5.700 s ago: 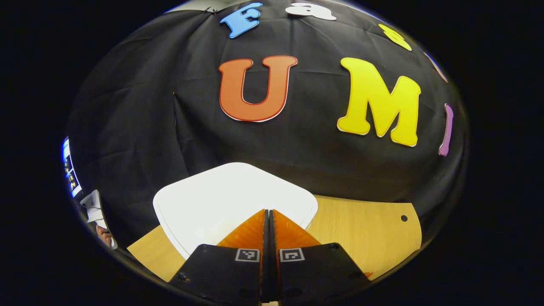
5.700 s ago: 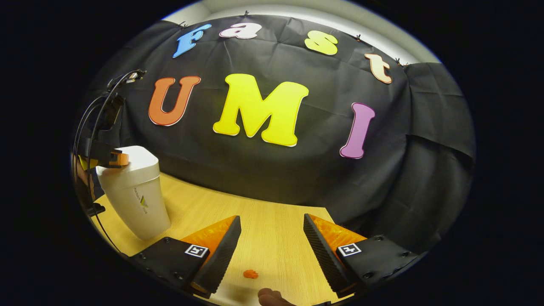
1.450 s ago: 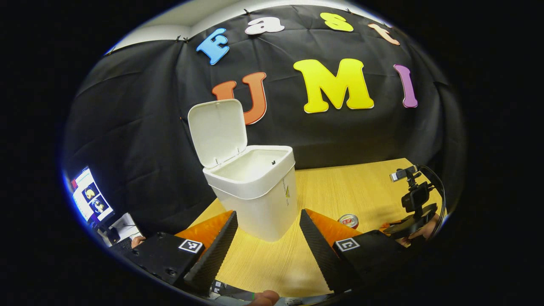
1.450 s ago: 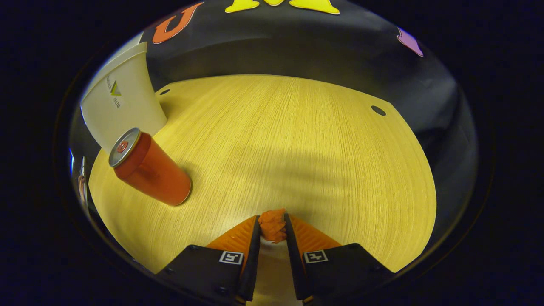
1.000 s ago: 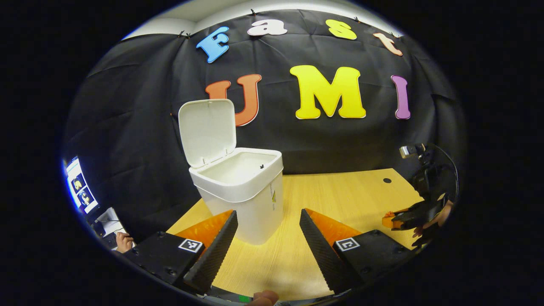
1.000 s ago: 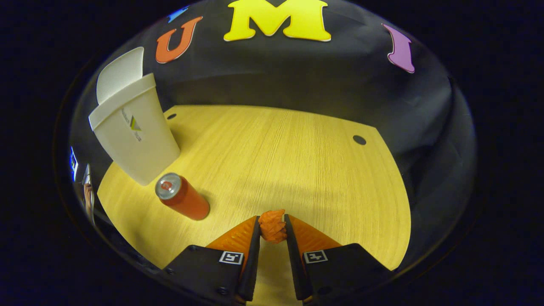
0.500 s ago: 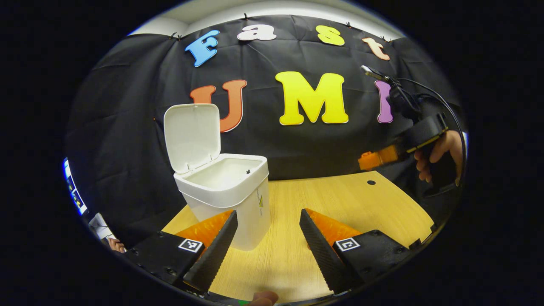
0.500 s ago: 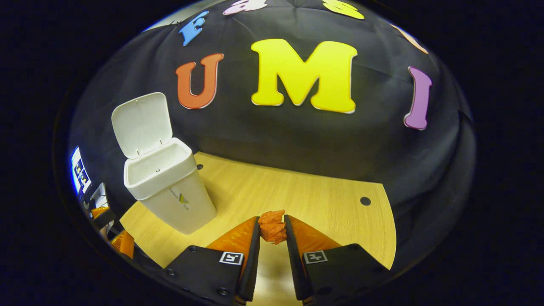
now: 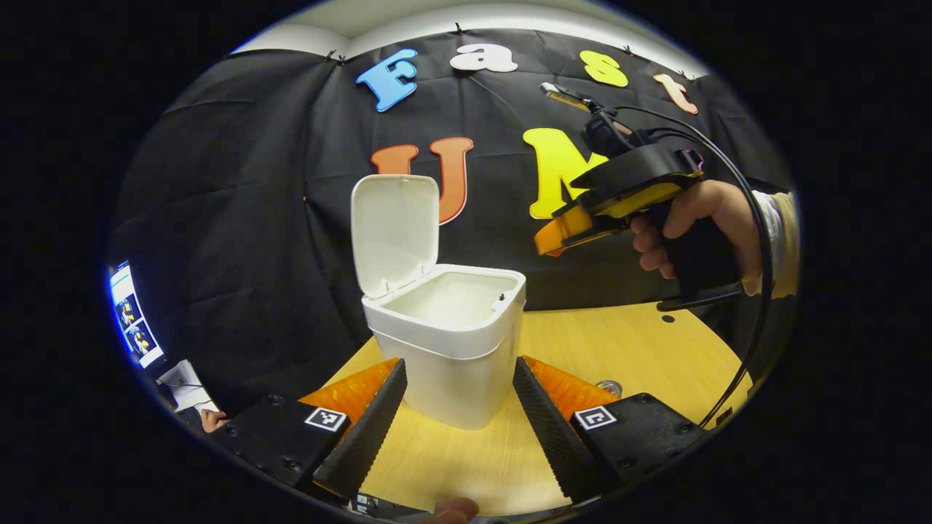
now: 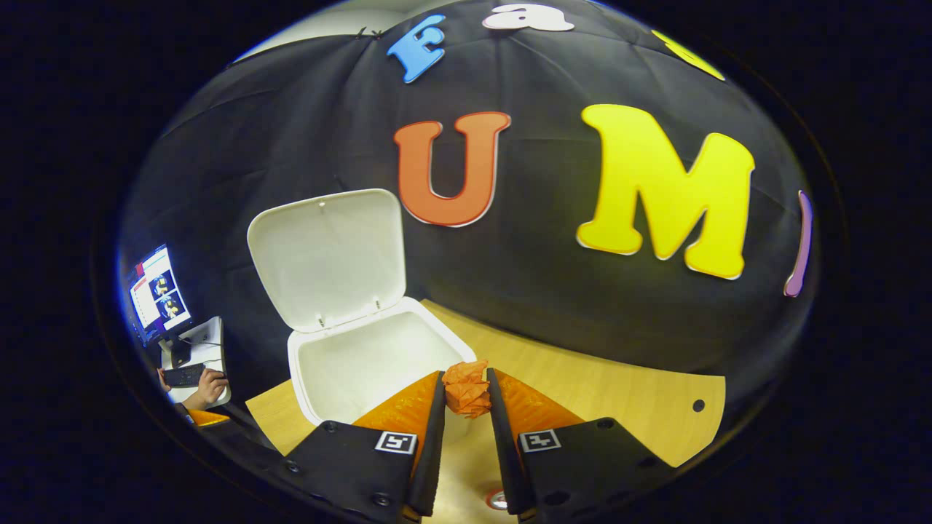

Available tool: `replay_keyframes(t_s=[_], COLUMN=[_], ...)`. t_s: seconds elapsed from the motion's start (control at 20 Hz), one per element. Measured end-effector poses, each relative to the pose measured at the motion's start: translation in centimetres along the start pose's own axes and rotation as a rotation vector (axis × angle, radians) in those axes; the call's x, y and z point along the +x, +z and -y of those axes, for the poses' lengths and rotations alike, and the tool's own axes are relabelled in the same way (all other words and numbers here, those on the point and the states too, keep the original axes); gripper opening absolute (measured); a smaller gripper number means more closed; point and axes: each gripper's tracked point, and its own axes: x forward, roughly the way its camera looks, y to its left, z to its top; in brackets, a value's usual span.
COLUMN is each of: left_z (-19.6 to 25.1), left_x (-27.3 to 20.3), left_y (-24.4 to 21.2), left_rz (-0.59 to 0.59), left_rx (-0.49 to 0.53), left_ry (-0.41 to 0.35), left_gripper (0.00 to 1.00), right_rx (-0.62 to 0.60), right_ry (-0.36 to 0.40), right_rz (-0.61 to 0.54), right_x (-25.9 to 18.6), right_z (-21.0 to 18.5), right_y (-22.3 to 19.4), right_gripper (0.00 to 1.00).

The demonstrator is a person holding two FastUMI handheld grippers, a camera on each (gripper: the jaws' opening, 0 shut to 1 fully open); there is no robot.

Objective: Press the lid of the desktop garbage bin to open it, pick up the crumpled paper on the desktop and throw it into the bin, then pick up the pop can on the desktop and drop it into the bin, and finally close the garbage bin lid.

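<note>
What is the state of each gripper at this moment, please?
Left gripper: open, holding nothing.
Right gripper: shut on the crumpled paper, beside the open bin.

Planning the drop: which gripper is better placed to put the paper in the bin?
Right gripper: it is shut on the crumpled orange paper, near the open white plastic bin. Left gripper is open.
</note>
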Motion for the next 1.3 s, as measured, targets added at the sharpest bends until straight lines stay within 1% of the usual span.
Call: replay_keyframes(t_s=[0.05, 0.1, 0.15, 0.2, 0.25, 0.3, 0.35, 0.45, 0.5, 0.55, 0.6, 0.7, 0.75, 0.9, 0.95, 1.0, 1.1, 1.3], left_z=[-0.8, -1.3, -1.9, -2.5, -3.0, -3.3, -3.3, -3.3, -3.4, -3.4, -3.4, -3.3, -3.2, -3.0, -2.9, -2.5, -1.3, 0.5], left_x=[-0.1, -0.3, -0.4, -0.5, -0.8, -1.0, -1.1, -0.8, -0.7, -0.7, -0.7, -0.9, -0.9, -0.9, -0.9, -0.7, -0.6, 0.3], left_y=[-0.2, -0.7, -1.0, -1.3, -1.7, -2.1, -2.2, -2.1, -2.3, -2.4, -2.4, -2.3, -2.2, -2.4, -2.5, -2.6, -2.5, -2.8], left_rz=[-0.002, -0.007, -0.012, -0.018, -0.028, -0.036, -0.043, -0.047, -0.051, -0.053, -0.051, -0.045, -0.042, -0.039, -0.036, -0.034, -0.028, -0.023], left_rx=[-0.004, -0.010, -0.018, -0.026, -0.031, -0.035, -0.038, -0.046, -0.050, -0.052, -0.052, -0.045, -0.042, -0.052, -0.053, -0.053, -0.041, -0.025], left_ry=[0.015, 0.027, 0.040, 0.052, 0.062, 0.071, 0.076, 0.084, 0.086, 0.085, 0.083, 0.082, 0.078, 0.058, 0.052, 0.040, 0.012, -0.039], left_gripper=[0.98, 0.97, 1.00, 0.97, 0.97, 0.97, 0.97, 0.97, 0.97, 0.97, 0.97, 0.97, 0.97, 0.97, 0.97, 0.98, 0.98, 0.98], right_rx=[-0.009, -0.016, -0.026, -0.030, -0.026, -0.020, -0.015, -0.003, -0.001, -0.002, -0.001, 0.005, 0.003, 0.023, 0.025, 0.023, 0.014, 0.036], right_ry=[0.020, 0.038, 0.043, 0.047, 0.059, 0.065, 0.066, 0.079, 0.078, 0.080, 0.076, 0.091, 0.086, 0.090, 0.090, 0.090, 0.091, 0.077], right_rz=[-0.012, -0.022, -0.033, -0.044, -0.051, -0.056, -0.060, -0.065, -0.063, -0.060, -0.054, -0.032, -0.022, 0.008, 0.023, 0.040, 0.066, 0.127], right_x=[1.1, 2.1, 3.2, 4.0, 4.7, 5.2, 5.5, 5.7, 5.6, 5.7, 5.7, 5.4, 5.1, 3.8, 3.1, 2.2, 0.2, -5.3], right_z=[-1.5, -3.0, -4.1, -4.9, -5.8, -6.5, -6.9, -7.4, -7.2, -7.3, -7.3, -7.6, -7.1, -6.7, -6.5, -6.2, -5.7, -3.2], right_y=[-0.2, -0.4, -0.7, -1.1, -1.4, -1.6, -1.7, -1.9, -1.7, -1.7, -1.5, -1.1, -0.9, 0.0, 0.5, 0.9, 1.6, 2.7], right_gripper=[0.36, 0.36, 0.36, 0.37, 0.37, 0.42, 0.45, 0.45, 0.43, 0.46, 0.47, 0.56, 0.69, 0.81, 0.88, 0.92, 0.97, 0.97])
